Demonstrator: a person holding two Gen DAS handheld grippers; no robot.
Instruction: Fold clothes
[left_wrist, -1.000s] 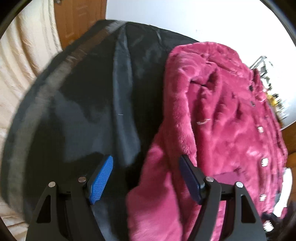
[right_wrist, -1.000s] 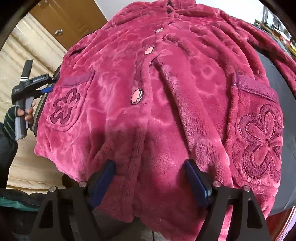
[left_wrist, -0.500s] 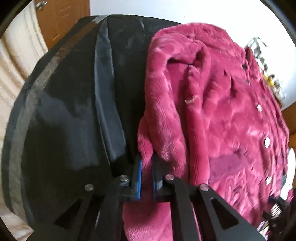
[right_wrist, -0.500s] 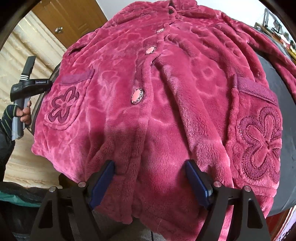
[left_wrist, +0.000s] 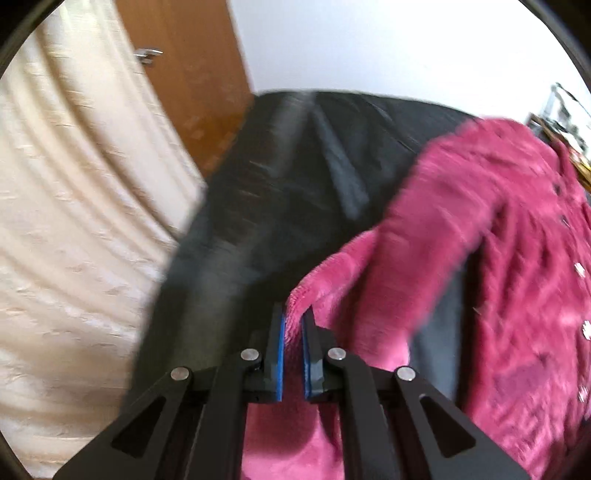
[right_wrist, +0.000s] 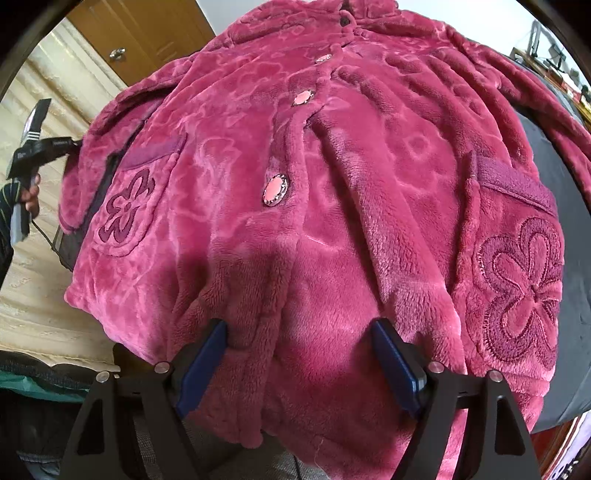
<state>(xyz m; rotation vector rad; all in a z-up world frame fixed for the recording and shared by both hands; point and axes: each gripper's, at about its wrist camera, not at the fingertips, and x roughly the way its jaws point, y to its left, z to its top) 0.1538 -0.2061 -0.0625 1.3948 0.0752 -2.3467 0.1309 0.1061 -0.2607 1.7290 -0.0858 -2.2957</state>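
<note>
A magenta fleece jacket (right_wrist: 332, 184) with pink buttons and flower pockets lies front up on a black-covered table (left_wrist: 258, 221). My left gripper (left_wrist: 293, 325) is shut on the jacket's sleeve (left_wrist: 373, 258) and holds it lifted off the black cover. The same gripper shows at the far left of the right wrist view (right_wrist: 40, 147), held by a hand. My right gripper (right_wrist: 299, 332) is open, its blue pads straddling the jacket's bottom hem without pinching it.
A cream curtain (left_wrist: 74, 221) and a wooden door (left_wrist: 192, 74) stand left of the table. Cluttered shelves (right_wrist: 554, 55) sit at the far right. The grey table edge (right_wrist: 576, 295) shows right of the jacket.
My left gripper closed on the sleeve edge, then lifted and pulled it away from the jacket body. The right gripper has stayed open at the hem.
</note>
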